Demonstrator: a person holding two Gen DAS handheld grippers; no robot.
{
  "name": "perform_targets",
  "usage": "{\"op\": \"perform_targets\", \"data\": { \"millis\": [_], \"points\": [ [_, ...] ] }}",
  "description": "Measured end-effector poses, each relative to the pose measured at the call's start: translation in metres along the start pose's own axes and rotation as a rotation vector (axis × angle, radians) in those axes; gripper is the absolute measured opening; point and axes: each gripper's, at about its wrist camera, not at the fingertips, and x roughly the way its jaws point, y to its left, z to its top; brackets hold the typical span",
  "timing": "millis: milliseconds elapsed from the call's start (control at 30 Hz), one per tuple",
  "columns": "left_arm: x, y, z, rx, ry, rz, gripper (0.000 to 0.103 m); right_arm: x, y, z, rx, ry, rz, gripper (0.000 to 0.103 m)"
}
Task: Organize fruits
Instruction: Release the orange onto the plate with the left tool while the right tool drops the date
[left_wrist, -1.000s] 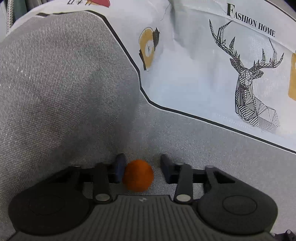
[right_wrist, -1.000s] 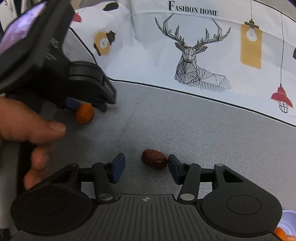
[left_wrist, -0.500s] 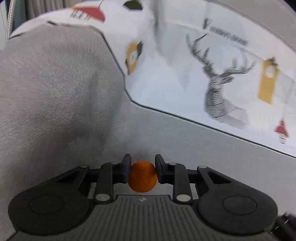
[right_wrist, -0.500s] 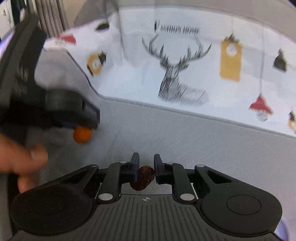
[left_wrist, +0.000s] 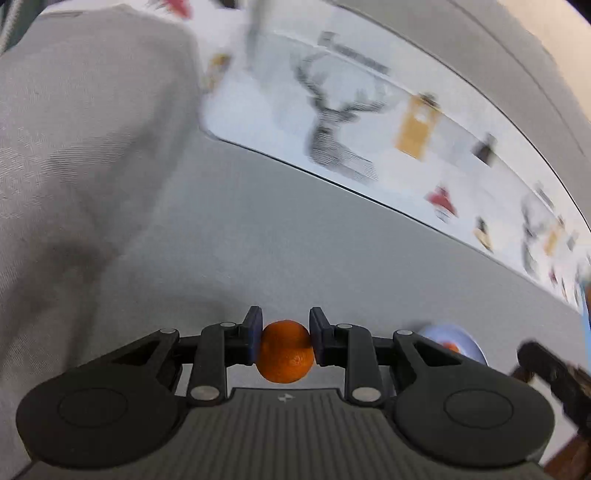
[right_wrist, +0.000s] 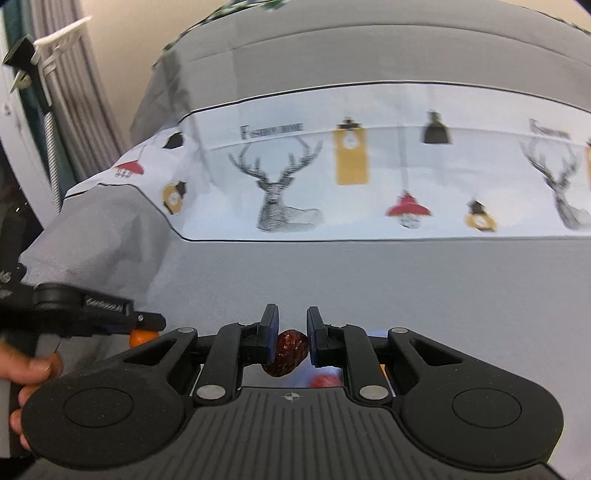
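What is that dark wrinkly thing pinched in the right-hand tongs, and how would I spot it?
Start at the grey sofa seat below the deer-print cover. The right tongs pinch a dried red date. It is dark brown-red and wrinkled, unlike the smooth orange mandarin in the left tongs.

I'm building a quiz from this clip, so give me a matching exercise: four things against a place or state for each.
1. small orange fruit
2. dark wrinkled date
3. deer-print cloth
4. pale blue plate

a. between the right gripper pads
b. draped behind the grey surface
c. between the left gripper pads
d. low, right of the left gripper

Pairs: 1-c, 2-a, 3-b, 4-d
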Motion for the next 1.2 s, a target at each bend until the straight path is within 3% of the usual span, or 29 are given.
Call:
{"op": "perform_targets", "data": {
  "millis": [100,133,233,333,533,667,800,1033,1133,1200],
  "points": [
    [-0.01,-0.025,-0.017,0.074,-0.015,-0.018,0.03,-0.022,-0.016,-0.005,0.032,-0.024,-0.018,0.016],
    [-0.012,-0.032,-0.023,0.091,-0.016,-0.023,0.03,-0.031,-0.02,-0.007,0.036,-0.034,-0.023,0.006],
    [-0.012,-0.053,-0.043,0.168,-0.024,0.0,0.03,-0.049,-0.03,-0.021,0.046,-0.051,-0.03,0.005],
    [-0.003,-0.066,-0.05,0.228,-0.013,0.015,0.03,-0.045,-0.037,-0.034,0.033,-0.013,-0.039,0.005],
    [0.014,-0.066,-0.044,0.21,0.017,0.003,0.03,-0.013,-0.064,-0.039,0.04,0.071,-0.131,0.007],
    [0.019,-0.069,-0.041,0.175,0.065,-0.115,0.03,-0.018,-0.089,-0.037,0.125,0.051,-0.181,0.007],
    [0.018,-0.092,-0.05,0.263,0.072,-0.189,0.03,-0.013,-0.099,-0.044,0.175,0.096,-0.185,0.017],
    [0.017,-0.132,-0.07,0.382,0.048,-0.299,0.031,-0.012,-0.091,-0.047,0.123,0.117,-0.193,0.04],
    [0.015,-0.14,-0.075,0.406,0.035,-0.329,0.045,-0.012,-0.092,-0.048,0.118,0.123,-0.196,0.046],
    [0.015,-0.142,-0.077,0.42,0.034,-0.322,0.045,-0.012,-0.092,-0.049,0.112,0.125,-0.202,0.049]
  ]
}}
